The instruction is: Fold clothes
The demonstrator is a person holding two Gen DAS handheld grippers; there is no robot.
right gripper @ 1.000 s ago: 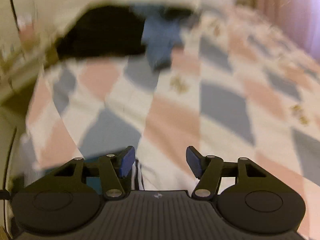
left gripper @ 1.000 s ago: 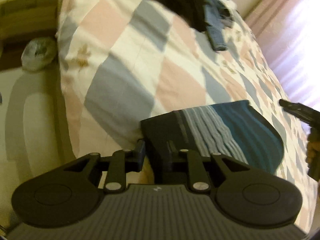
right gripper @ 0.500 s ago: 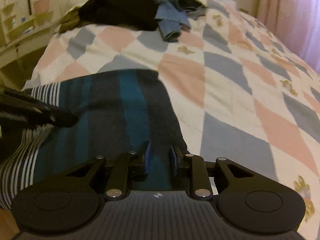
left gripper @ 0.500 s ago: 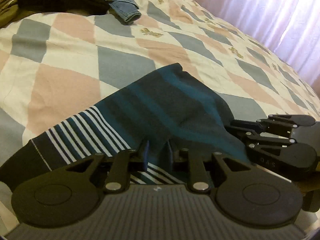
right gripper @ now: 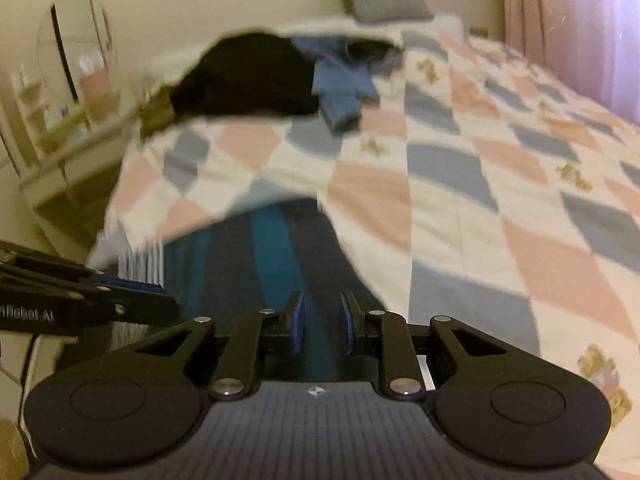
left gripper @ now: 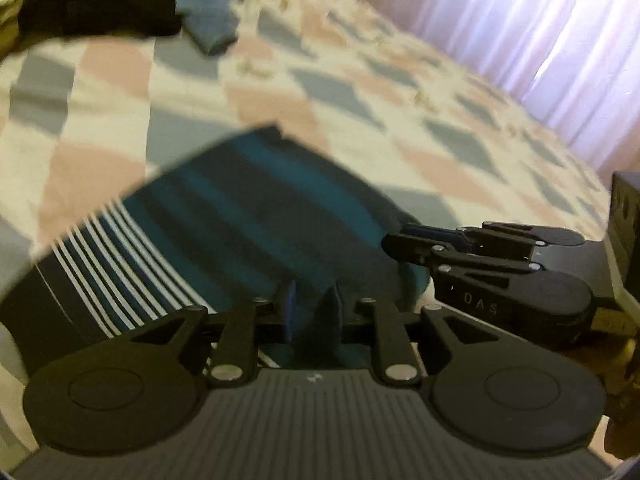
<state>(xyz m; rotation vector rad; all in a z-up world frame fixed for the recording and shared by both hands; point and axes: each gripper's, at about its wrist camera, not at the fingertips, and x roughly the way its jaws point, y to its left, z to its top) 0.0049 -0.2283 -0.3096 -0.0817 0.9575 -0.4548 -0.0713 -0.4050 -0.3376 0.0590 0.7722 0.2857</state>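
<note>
The striped garment (left gripper: 248,216) lies on the quilt (left gripper: 460,148) directly ahead of both grippers, toward 12 o'clock, and its near edge runs across between them. In the left wrist view its long axis goes from about 8 o'clock, where the white stripes are, to about 2 o'clock, where the cloth is dark teal. The left gripper (left gripper: 310,312) has its fingers close together with a fold of this near edge between them, so it seems to pinch the cloth. The right gripper (right gripper: 322,326) does the same at the teal side; in the left view it enters from 3 o'clock. Both are equally near, each at one end of the edge.

The garment looks already folded at least once, a flat, soft, thick band. More clothes (right gripper: 280,76), black and blue, wait at 12 o'clock, well apart.
</note>
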